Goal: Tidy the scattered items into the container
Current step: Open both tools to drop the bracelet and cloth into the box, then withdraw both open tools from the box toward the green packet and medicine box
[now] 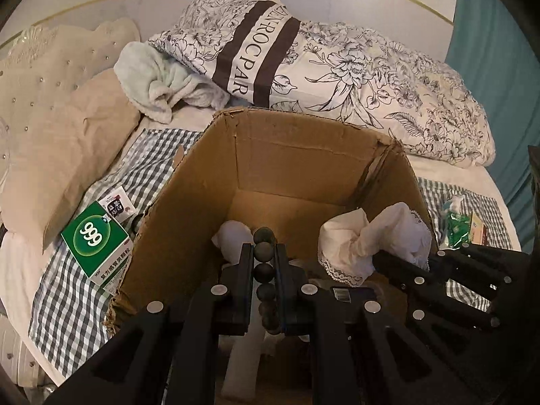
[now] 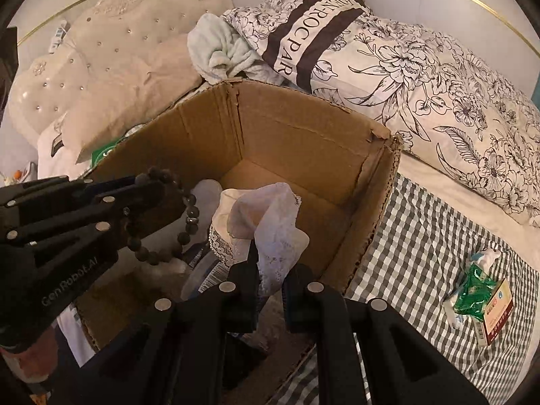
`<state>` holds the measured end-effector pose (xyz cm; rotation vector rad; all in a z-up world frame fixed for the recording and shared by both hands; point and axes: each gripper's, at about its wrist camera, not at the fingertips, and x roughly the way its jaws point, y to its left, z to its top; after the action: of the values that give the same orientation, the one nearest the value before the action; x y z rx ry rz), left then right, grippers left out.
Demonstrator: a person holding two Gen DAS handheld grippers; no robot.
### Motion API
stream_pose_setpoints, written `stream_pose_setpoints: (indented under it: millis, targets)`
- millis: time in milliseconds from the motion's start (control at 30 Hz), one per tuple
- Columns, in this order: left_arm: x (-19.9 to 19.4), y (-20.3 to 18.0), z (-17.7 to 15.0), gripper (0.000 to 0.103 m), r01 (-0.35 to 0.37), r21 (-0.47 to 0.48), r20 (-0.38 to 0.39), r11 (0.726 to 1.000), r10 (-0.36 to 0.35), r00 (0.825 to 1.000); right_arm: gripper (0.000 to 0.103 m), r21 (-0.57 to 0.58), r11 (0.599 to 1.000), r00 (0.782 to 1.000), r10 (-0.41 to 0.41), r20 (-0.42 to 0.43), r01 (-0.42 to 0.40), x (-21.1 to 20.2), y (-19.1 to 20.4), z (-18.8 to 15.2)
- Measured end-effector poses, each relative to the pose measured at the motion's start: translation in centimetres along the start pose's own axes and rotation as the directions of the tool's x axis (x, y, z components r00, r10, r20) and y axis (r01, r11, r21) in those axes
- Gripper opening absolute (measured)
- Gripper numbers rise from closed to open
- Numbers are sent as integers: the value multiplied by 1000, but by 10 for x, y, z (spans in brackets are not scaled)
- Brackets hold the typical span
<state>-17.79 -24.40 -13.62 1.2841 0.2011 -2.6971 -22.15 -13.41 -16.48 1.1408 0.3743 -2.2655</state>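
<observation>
An open cardboard box (image 1: pixel 287 148) (image 2: pixel 303 135) stands on a checked cloth on the bed. My left gripper (image 1: pixel 264 253) is shut on a dark bead bracelet (image 1: pixel 264 270) and holds it over the box; the bracelet hangs from it in the right wrist view (image 2: pixel 189 216). My right gripper (image 2: pixel 270 266) is shut on a white lace cloth (image 2: pixel 266 222) over the box, which also shows in the left wrist view (image 1: pixel 371 239). White items and a dark barcoded object (image 1: pixel 351 293) lie in the box.
A green 999 medicine box (image 1: pixel 96 239) and a small sachet (image 1: pixel 116 206) lie left of the box. A green packet (image 2: pixel 472 283) and a small carton (image 2: pixel 496 314) lie on the checked cloth (image 2: pixel 422 236) to the right. A floral pillow (image 1: pixel 354 77), towel (image 1: pixel 158 81) and beige pillow (image 1: pixel 67 155) lie behind.
</observation>
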Motion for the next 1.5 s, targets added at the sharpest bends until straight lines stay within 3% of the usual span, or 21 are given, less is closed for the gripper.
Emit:
stream_pose_setpoints:
  millis: [67, 133, 167, 200, 333, 467, 600, 767, 867, 1000, 1267, 1500]
  targets:
    - [-4, 0, 0, 12, -9, 0, 8, 1000, 9, 1000, 21, -1, 1000, 1000, 2, 17, -2, -4, 1, 1]
    - [-11, 1, 2, 13, -10, -7, 24, 1000, 10, 1000, 42, -3, 1000, 999, 6, 40, -6, -9, 3, 2]
    - [-16, 1, 3, 17, -10, -11, 35, 1000, 10, 999, 59, -2, 1000, 999, 11, 51, -11, -12, 3, 3]
    - [-21, 1, 4, 20, -8, -14, 47, 1000, 9, 999, 66, 2, 1000, 997, 18, 70, -18, -16, 3, 4]
    - [-44, 3, 11, 54, -3, -31, 107, 1000, 6, 994, 69, 16, 1000, 992, 13, 125, -15, -32, 2, 3]
    - [-69, 5, 17, 79, -4, -51, 165, 999, 13, 986, 74, 28, 1000, 982, -17, 187, 12, -50, 0, -1]
    - [-94, 5, 20, 82, 6, -83, 234, 997, 13, 972, 88, 44, 999, 962, -41, 270, 30, -77, -6, -6]
    - [-121, -1, 18, 102, 40, -106, 323, 994, -3, 946, 101, 96, 994, 932, -86, 352, 56, -114, -16, -15]
    - [-131, -8, 9, 103, 49, -115, 375, 992, -3, 927, 103, 170, 981, 919, -146, 367, 88, -131, -28, -23]
    - [-133, -21, 2, 103, 84, -99, 374, 992, -41, 927, 103, 253, 959, 902, -221, 370, 131, -149, -42, -39]
    - [-146, -63, -5, 103, 101, -23, 389, 995, -84, 917, 103, 305, 943, 915, -238, 326, 136, -170, -76, -72]
    - [-158, -106, -12, 103, 127, 49, 410, 991, -136, 902, 103, 391, 909, 887, -294, 355, 144, -203, -112, -110]
